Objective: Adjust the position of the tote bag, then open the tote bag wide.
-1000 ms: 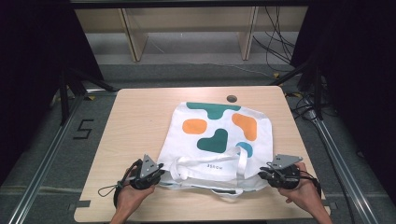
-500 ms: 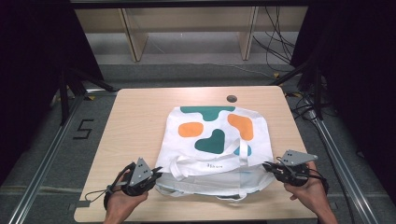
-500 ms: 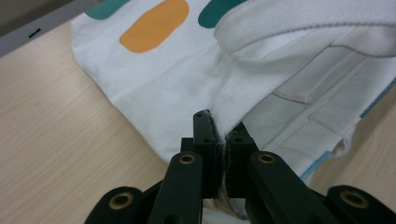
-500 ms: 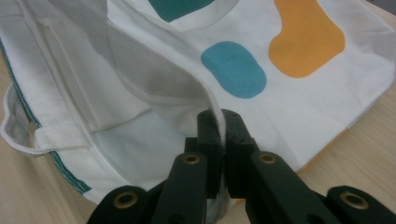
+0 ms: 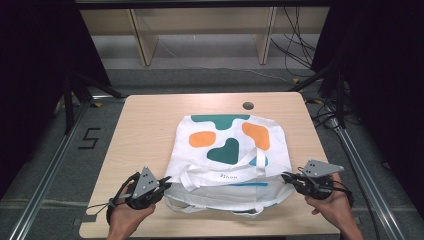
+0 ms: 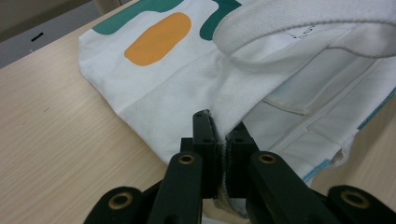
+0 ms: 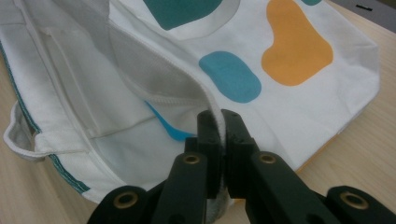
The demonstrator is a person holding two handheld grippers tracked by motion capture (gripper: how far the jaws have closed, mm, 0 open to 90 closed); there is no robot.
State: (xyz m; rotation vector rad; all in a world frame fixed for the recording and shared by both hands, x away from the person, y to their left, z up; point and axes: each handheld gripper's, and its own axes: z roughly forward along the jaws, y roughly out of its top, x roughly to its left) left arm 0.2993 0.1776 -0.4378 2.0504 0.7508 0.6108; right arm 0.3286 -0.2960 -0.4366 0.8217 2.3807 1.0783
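A white tote bag printed with teal, orange and blue blobs lies on the wooden table, its mouth toward me. My left gripper is shut on the left corner of the bag's upper rim, and the cloth is pinched between its jaws in the left gripper view. My right gripper is shut on the right corner of the same rim. The upper layer is held up off the lower one, so the mouth gapes a little. One white handle lies across the top; another hangs at the front.
A dark round hole sits in the tabletop behind the bag. Bare wood runs left and right of the bag. Metal rails flank the table, and wooden shelving with cables stands beyond the far edge.
Both grippers have closed on the bag's rim corners and the left one has risen. The upper layer has lifted and the front of the bag has opened up.
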